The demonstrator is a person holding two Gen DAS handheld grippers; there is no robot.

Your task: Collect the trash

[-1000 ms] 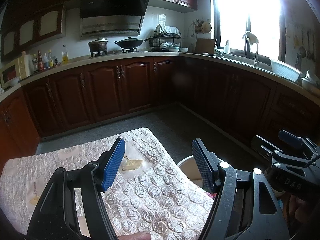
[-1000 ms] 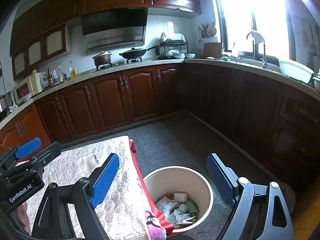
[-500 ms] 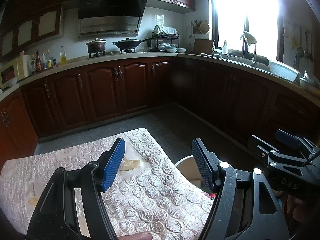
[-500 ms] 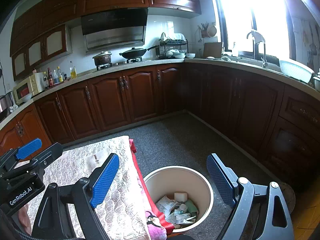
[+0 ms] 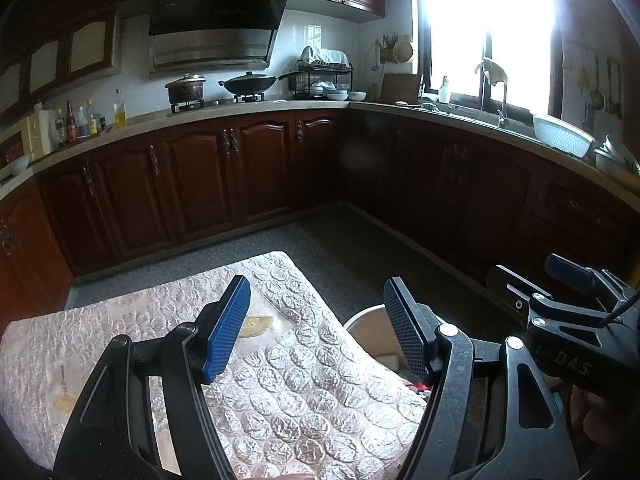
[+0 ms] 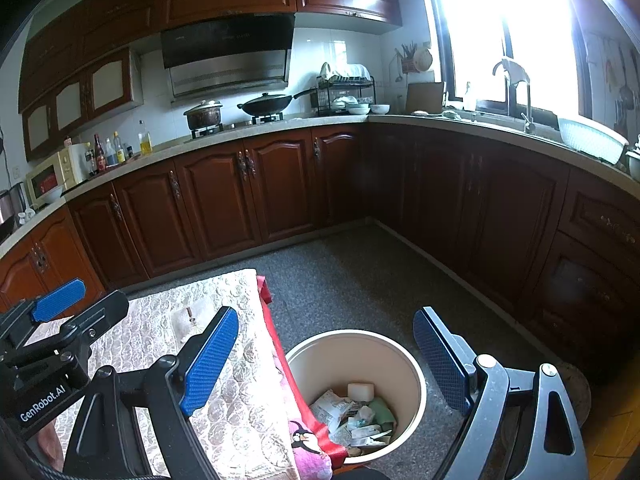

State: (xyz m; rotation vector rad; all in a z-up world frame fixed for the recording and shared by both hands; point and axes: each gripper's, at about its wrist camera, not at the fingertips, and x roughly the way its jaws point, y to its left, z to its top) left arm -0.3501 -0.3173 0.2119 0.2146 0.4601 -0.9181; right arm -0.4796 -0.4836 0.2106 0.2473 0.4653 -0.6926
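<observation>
Round cream plastic bin [image 6: 416, 364] holds wrappers; quilted pale table cover [image 5: 304, 392] bare of trash; left gripper [image 5: 316, 330], right gripper [image 6: 326, 360] both agape, empty; task looks near done

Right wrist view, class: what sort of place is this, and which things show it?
A home kitchen, most likely: a wok and pot under a range hood, and a sink tap by the window.

This is a kitchen in a home. Dark wood cupboards [image 6: 224, 200] run along 2 walls under a long counter [image 6: 280, 126], and a pot [image 6: 203, 114] and a pan [image 6: 268, 105] sit on the stove under a big hood [image 6: 228, 56]. There is a dish rack [image 6: 346, 94], bottles [image 6: 116, 148], a microwave [image 6: 52, 178], and a tap [image 6: 516, 80] by the bright window [image 6: 508, 28].
</observation>
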